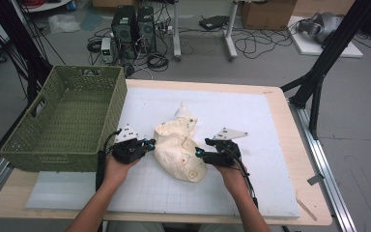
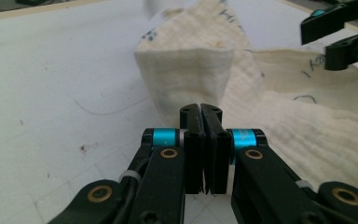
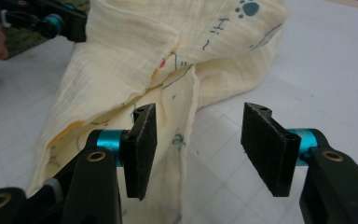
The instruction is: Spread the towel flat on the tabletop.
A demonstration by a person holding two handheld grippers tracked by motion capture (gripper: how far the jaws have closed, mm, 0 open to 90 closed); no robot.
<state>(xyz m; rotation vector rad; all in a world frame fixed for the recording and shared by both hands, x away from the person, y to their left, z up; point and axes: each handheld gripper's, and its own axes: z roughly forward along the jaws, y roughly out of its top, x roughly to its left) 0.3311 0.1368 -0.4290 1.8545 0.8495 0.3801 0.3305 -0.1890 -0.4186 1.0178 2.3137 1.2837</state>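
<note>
A cream muslin cloth with small printed pictures lies crumpled in the middle of the white mat. My left gripper is at its left edge with the jaws pressed together. A fold of the cloth stands upright right at its tips, and in the right gripper view the cloth rises toward that gripper. My right gripper is at the cloth's right side, open. A seam edge of the cloth runs between its pads, nearer the left pad, and neither pad presses on it.
A green woven basket stands at the table's left, close beside my left hand. The wooden table edge borders the mat on the right. Beyond the table are a floor with cables, computer boxes and black stand legs.
</note>
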